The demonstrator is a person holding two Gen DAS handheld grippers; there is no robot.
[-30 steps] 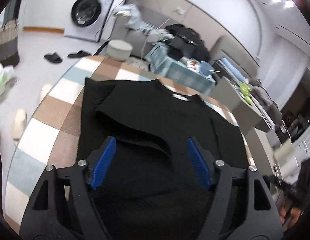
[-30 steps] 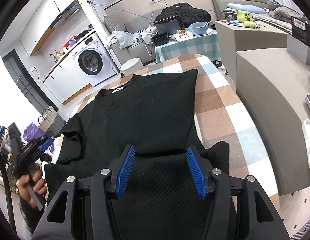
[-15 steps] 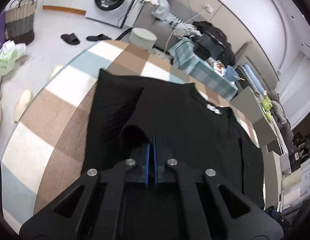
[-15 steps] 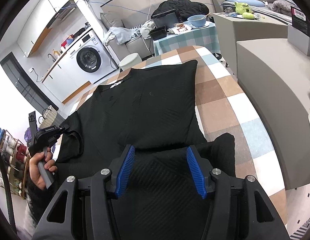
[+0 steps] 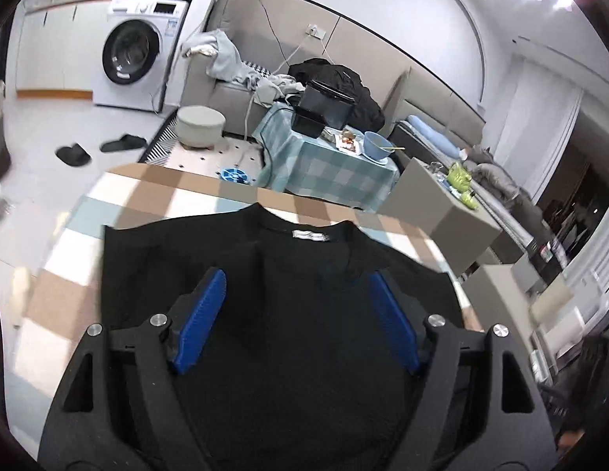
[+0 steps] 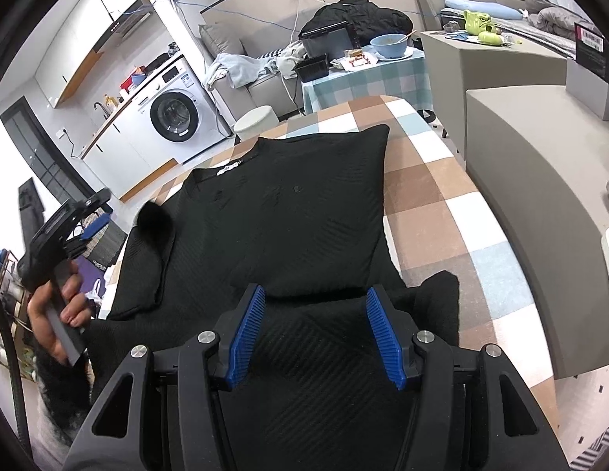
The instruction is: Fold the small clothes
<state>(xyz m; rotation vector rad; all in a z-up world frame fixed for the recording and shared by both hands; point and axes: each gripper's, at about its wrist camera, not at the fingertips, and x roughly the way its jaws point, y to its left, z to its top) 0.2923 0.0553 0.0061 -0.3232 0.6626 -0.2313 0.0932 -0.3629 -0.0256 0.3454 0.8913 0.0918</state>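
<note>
Tablecloth (image 6: pixel 430 200) in brown, white and pale blue checks is covering the one table, and its near end is lying hidden under the single black T-shirt (image 6: pixel 304 212) and both tools, so the near table edge is not showing in either view. One T-shirt is lying flat across the cloth with its white neck label (image 5: pixel 310 235) toward twelve o'clock; its right side is folded inward to a straight edge, and one sleeve is sitting humped up at nine o'clock in the right wrist view. The garment's hem is cut off beneath the tool bodies. Bare cloth is showing as a broad strip at three o'clock in the right wrist view and at nine o'clock in the left wrist view, and the far end past the collar is also lying uncovered. Two tools are in play. The right gripper (image 6: pixel 314 329) is hovering over the lower shirt with its blue pads about half apart; whether the pads are touching the fabric is hard to tell. The left gripper (image 5: pixel 296 314) is opening its jaws, standing wide over the chest of the shirt and gripping nothing; in the right wrist view it is appearing at nine o'clock, off the table edge, held in one hand (image 6: pixel 57 314).
</note>
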